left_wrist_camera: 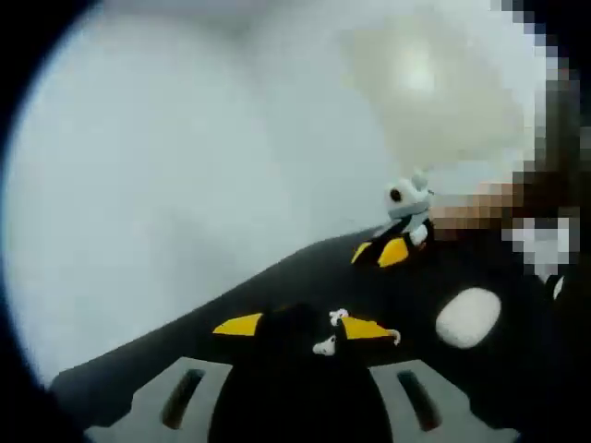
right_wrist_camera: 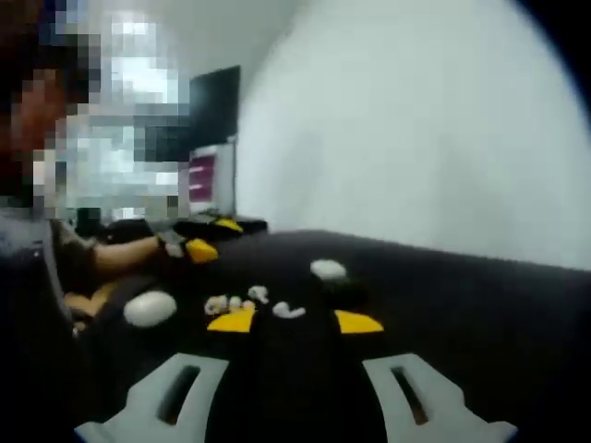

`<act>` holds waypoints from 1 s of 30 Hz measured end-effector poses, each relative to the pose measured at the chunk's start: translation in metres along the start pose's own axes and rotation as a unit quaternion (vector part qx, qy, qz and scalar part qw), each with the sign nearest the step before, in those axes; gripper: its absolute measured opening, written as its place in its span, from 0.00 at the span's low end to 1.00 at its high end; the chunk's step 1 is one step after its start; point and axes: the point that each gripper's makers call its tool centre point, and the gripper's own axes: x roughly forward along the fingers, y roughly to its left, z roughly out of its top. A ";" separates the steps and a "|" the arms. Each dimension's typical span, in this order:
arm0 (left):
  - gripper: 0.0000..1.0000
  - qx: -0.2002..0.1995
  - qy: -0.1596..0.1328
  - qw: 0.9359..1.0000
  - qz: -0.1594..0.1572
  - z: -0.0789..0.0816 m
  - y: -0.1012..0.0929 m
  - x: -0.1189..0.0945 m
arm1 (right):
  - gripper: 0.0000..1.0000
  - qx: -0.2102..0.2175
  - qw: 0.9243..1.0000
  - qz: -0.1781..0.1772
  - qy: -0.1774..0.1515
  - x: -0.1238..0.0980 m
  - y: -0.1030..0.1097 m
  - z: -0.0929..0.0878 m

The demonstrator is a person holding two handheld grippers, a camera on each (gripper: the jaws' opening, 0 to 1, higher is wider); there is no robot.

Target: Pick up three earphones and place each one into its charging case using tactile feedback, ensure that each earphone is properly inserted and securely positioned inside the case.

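Observation:
On the black table (left_wrist_camera: 277, 286) several small white earphones lie loose; one earphone (left_wrist_camera: 337, 317) sits just ahead of my left gripper (left_wrist_camera: 302, 326), which is open with its yellow tips apart. A closed white oval case (left_wrist_camera: 468, 317) rests to the right. My right gripper (left_wrist_camera: 392, 249) hovers farther back over the table. In the right gripper view, my right gripper (right_wrist_camera: 295, 321) is open above an earphone (right_wrist_camera: 288, 311), with two more earphones (right_wrist_camera: 217, 303) to the left. One white case (right_wrist_camera: 150, 308) lies left, another case (right_wrist_camera: 328, 269) farther back. My left gripper (right_wrist_camera: 194, 249) shows at the left.
A person's arm (right_wrist_camera: 120, 254) reaches in from the left. A dark monitor (right_wrist_camera: 214, 106) and a pink-lit screen (right_wrist_camera: 203, 180) stand beyond the table's far end. A pale wall (right_wrist_camera: 416, 138) rises behind the table. The table edge (left_wrist_camera: 185, 318) runs diagonally.

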 end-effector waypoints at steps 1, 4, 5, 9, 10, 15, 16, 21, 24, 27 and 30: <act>0.30 -0.010 -0.011 1.000 -0.002 0.004 -0.002 -0.001 | 0.32 0.014 1.000 0.005 0.003 0.001 0.005 0.003; 0.30 -0.014 -0.026 1.000 0.002 0.011 -0.001 -0.004 | 0.33 0.073 0.997 0.039 0.008 0.005 0.044 0.013; 0.29 -0.013 -0.027 1.000 0.005 0.011 0.001 -0.004 | 0.37 0.063 0.997 0.039 0.018 0.008 0.062 0.013; 0.29 -0.016 -0.031 0.999 0.015 0.013 0.008 -0.005 | 0.41 0.040 0.995 0.042 0.087 0.014 0.114 -0.007; 0.29 -0.018 -0.033 0.999 0.015 0.013 0.008 -0.005 | 0.42 0.029 0.995 0.047 0.088 0.017 0.125 -0.008; 0.29 -0.009 -0.007 1.000 -0.008 0.001 -0.001 0.000 | 0.45 0.027 0.994 0.047 0.098 0.031 0.146 -0.021; 0.29 -0.007 -0.005 1.000 -0.010 0.000 -0.002 0.000 | 0.45 0.018 0.993 0.038 0.112 0.032 0.143 -0.027; 0.29 0.008 0.009 1.000 -0.023 -0.008 -0.005 0.002 | 0.45 0.001 0.992 0.046 0.117 0.041 0.152 -0.036; 0.29 0.011 0.011 1.000 -0.025 -0.009 -0.004 0.002 | 0.45 -0.017 0.990 0.041 0.130 0.045 0.149 -0.041; 0.29 0.005 0.010 1.000 -0.025 -0.010 -0.002 0.001 | 0.41 -0.012 0.988 0.041 0.149 0.046 0.145 -0.049; 0.29 0.000 0.009 1.000 -0.028 -0.011 -0.002 0.001 | 0.37 0.000 0.987 0.062 0.149 0.041 0.150 -0.046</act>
